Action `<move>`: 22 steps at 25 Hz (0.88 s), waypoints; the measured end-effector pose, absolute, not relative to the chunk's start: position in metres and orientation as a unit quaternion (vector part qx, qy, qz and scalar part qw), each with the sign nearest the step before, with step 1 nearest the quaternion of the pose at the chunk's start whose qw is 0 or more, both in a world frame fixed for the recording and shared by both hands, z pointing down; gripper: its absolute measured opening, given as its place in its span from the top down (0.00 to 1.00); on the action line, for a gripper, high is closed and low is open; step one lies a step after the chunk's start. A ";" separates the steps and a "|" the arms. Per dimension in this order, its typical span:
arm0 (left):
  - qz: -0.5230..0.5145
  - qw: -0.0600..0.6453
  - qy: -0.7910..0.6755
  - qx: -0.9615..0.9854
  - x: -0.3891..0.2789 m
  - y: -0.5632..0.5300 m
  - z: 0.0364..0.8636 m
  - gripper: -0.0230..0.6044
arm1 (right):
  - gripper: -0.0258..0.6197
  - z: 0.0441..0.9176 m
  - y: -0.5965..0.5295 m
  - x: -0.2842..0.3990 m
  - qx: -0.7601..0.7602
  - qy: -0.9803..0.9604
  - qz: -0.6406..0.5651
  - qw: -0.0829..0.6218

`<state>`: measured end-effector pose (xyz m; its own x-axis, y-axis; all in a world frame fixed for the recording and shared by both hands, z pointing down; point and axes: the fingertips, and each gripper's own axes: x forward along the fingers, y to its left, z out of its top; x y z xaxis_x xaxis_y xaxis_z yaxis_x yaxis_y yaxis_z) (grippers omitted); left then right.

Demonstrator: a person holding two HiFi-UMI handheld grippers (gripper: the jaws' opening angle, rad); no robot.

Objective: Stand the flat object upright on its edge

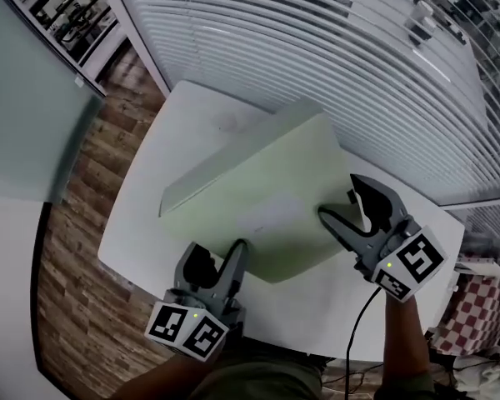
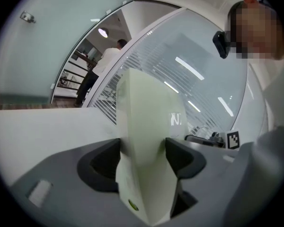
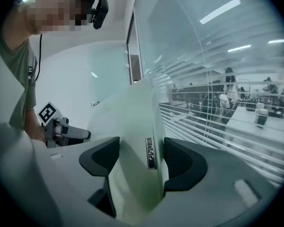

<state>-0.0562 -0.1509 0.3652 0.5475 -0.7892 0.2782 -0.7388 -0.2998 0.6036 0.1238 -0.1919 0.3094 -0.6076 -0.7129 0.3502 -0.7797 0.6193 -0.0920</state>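
The flat object is a pale green, closed slab with rounded corners, held tilted above the white table. Its near edge is raised and its far edge lies low toward the table. My left gripper is shut on the near left corner. In the left gripper view the slab fills the gap between both dark pads of my left gripper. My right gripper is shut on the near right edge. In the right gripper view the slab's side, with a small port, is clamped in my right gripper.
White window blinds run behind the table. Wood floor lies to the left, beside a glass wall. A red-and-white checked item stands at the right. A cable hangs from the right gripper. People stand far off behind the glass.
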 end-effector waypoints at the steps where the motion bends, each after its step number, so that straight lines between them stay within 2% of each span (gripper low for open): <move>1: -0.034 0.346 -0.471 0.811 -0.055 -0.154 0.361 0.52 | 0.50 0.306 -0.191 0.126 0.429 -0.886 0.116 0.134; 9: -0.016 0.287 -0.440 0.851 -0.046 -0.178 0.337 0.51 | 0.50 0.292 -0.183 0.142 0.496 -0.858 0.105 0.079; 22: 0.019 0.192 -0.369 0.909 -0.027 -0.211 0.324 0.50 | 0.50 0.298 -0.175 0.156 0.572 -0.814 0.094 0.045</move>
